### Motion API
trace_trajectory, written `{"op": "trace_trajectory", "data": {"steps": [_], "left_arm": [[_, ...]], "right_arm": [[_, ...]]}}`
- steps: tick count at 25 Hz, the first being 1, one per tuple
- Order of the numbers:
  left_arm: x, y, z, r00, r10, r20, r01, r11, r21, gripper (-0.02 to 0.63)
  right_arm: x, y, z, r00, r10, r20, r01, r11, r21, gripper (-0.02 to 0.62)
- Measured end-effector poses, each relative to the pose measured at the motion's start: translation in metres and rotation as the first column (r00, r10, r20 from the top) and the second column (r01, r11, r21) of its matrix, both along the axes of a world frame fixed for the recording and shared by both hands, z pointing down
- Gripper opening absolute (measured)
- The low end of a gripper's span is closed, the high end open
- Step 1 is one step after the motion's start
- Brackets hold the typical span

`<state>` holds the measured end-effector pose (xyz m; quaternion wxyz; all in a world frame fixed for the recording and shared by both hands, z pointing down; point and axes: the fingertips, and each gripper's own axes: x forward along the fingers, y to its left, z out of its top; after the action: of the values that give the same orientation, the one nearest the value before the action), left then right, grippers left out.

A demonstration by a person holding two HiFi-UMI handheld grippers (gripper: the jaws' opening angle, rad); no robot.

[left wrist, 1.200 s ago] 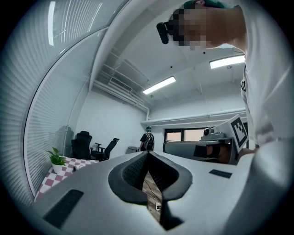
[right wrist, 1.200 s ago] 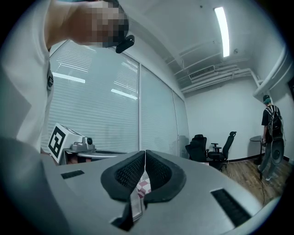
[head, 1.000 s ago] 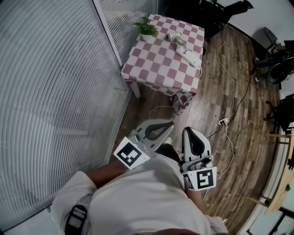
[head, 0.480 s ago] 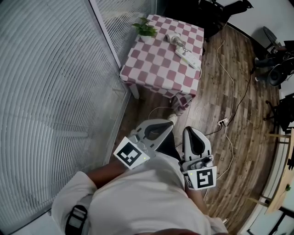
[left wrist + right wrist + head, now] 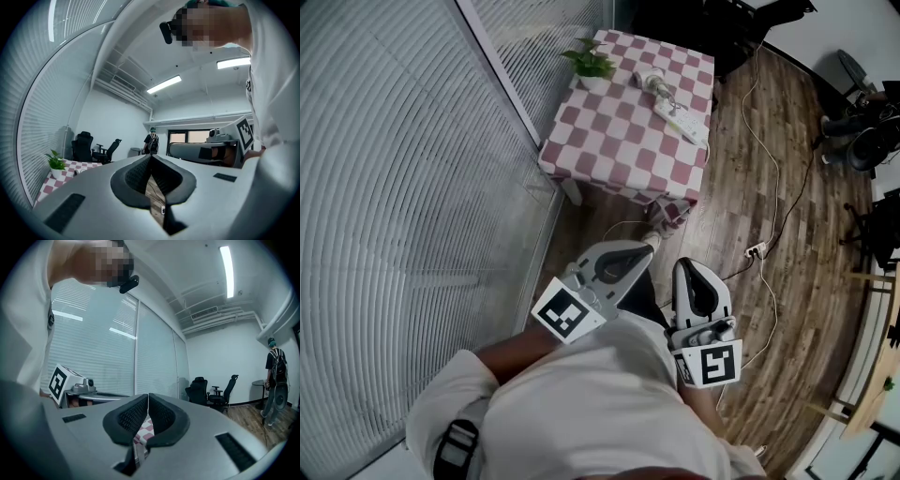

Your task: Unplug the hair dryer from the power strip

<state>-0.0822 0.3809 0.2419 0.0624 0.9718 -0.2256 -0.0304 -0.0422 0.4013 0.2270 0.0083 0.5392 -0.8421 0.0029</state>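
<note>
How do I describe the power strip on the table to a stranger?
Find the table with the red-and-white checked cloth beside the blinds. On its right side lies a power strip: long, flat and white, unlike the rounded hair dryer and the green plant.

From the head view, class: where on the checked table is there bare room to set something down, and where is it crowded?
Free: the near half of the table, from its left edge across to the power strip. Crowded: the far end, where the potted plant and the hair dryer sit beside the strip.
</note>
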Motion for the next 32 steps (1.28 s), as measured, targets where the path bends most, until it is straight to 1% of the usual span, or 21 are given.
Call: {"op": "trace_trajectory", "data": {"steps": [10, 17, 23, 25, 27, 32], "left_arm": [[0.027, -0.055, 0.013, 1.000, -0.015, 0.011, 0.015, 1.000, -0.018, 0.031], [0.050, -0.113, 0.011, 0.999, -0.041, 0.029, 0.041, 0.999, -0.003, 0.031], [0.068, -0.166, 0.009, 0.997, -0.066, 0.040, 0.066, 0.998, -0.009, 0.031], [0.074, -0.183, 0.011, 0.996, -0.073, 0.044, 0.073, 0.997, -0.008, 0.031], [0.083, -0.200, 0.012, 0.996, -0.080, 0.047, 0.080, 0.997, -0.011, 0.031], [0.109, -0.242, 0.013, 0.994, -0.087, 0.069, 0.088, 0.996, -0.010, 0.031]], "right_arm": [[0.028, -0.058, 0.015, 1.000, -0.011, -0.001, 0.011, 1.000, -0.017, 0.033], [0.054, -0.117, 0.015, 1.000, -0.019, 0.005, 0.019, 1.000, -0.019, 0.032], [0.071, -0.168, 0.014, 0.999, -0.052, -0.012, 0.052, 0.998, -0.018, 0.032], [0.077, -0.186, 0.014, 0.999, -0.051, 0.005, 0.051, 0.998, -0.021, 0.032], [0.084, -0.205, 0.015, 0.998, -0.055, 0.018, 0.055, 0.998, -0.029, 0.032], [0.111, -0.245, 0.019, 0.996, -0.084, 0.000, 0.084, 0.996, -0.037, 0.032]]}}
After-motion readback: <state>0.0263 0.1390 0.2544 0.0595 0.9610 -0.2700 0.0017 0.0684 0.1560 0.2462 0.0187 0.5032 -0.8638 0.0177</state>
